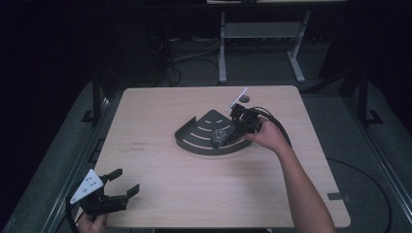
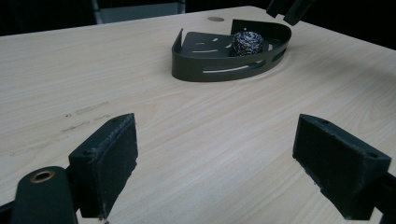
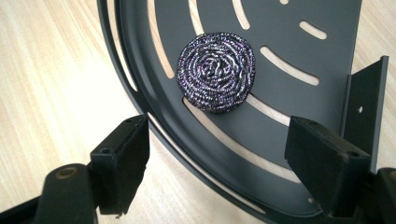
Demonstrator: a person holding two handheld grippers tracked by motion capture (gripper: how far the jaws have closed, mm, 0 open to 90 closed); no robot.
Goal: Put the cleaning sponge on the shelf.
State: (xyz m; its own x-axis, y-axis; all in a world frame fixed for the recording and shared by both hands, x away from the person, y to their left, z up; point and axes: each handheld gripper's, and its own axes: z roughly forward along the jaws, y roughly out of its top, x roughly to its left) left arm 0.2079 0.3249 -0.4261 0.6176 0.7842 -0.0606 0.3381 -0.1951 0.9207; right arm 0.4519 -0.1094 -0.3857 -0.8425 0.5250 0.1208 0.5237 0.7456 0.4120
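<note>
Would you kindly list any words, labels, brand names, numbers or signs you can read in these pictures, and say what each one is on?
There is no readable text.
Table: faint dark marks near its left side, too small and blurred to read, perhaps only scuffs.
Dark slotted tray: no lettering.
Metal scouring ball: no label.
Left gripper and right gripper: no markings seen.

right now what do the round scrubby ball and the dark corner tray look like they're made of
Scrubby ball: looks like coiled metal wire, a scouring pad, glinting silver and purple strands. Corner tray: probably thin sheet metal with a matte dark coating, judging by its sharp bent walls and cut slots; hard plastic is possible.
</note>
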